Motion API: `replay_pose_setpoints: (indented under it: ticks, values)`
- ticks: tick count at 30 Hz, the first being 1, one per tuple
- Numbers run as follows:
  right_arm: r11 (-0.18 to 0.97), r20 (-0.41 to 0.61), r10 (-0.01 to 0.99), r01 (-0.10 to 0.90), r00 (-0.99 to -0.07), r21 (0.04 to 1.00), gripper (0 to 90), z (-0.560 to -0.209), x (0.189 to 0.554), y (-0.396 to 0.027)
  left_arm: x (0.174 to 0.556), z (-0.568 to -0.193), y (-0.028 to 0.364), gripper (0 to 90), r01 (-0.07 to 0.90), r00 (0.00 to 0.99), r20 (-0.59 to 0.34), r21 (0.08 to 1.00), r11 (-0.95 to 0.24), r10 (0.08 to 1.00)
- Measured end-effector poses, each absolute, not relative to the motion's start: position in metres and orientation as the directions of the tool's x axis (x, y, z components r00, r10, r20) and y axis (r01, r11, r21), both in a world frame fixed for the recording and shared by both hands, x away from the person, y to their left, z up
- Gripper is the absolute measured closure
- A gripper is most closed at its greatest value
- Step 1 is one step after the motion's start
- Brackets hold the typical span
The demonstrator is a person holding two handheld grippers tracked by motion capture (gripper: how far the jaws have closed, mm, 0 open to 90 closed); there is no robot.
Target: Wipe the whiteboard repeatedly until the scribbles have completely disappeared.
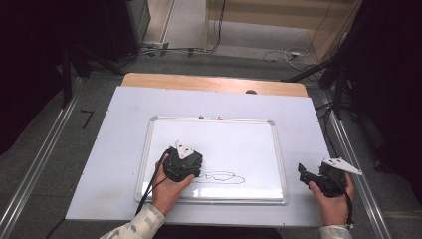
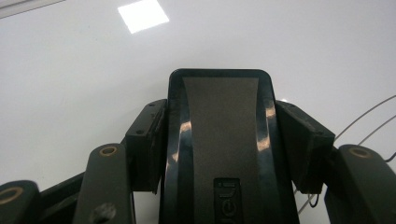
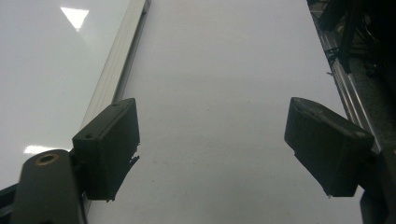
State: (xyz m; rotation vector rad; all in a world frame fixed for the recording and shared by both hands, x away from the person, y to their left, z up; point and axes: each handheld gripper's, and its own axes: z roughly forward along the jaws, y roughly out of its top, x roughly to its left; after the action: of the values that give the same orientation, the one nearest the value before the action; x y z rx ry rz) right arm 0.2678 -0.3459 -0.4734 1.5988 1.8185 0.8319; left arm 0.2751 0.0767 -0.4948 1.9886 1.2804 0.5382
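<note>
A whiteboard (image 1: 224, 139) with a silver frame lies flat on the white-covered table (image 1: 119, 139). A thin black line drawing (image 1: 219, 177) sits near its front edge. My left gripper (image 1: 184, 167) rests on the board just left of that drawing. In the left gripper view its jaws (image 2: 219, 135) are shut on a black eraser (image 2: 219, 107) with a grey face, both pads pressing its sides. My right gripper (image 1: 302, 173) is held off the board's right edge, over the table cover. Its jaws (image 3: 224, 135) stand wide open with nothing between them, and the board's frame (image 3: 116, 70) runs along their left.
The wooden table edge (image 1: 214, 82) shows at the far side. Metal rails (image 1: 35, 169) (image 1: 353, 159) run along both sides of the table on the floor. Cables (image 1: 283, 54) and dark stands (image 1: 338, 79) lie beyond the table.
</note>
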Motion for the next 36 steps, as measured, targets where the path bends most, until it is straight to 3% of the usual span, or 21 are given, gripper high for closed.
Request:
replay_pose_setpoints:
  ticks: [36]
  values:
    - [0.087,-0.019,0.993,0.631,-0.114,0.771,16.5,-0.472,0.266,-0.346,0.283,-0.496,0.036,41.4,0.571,0.494,0.005,0.753,-0.328,0.87]
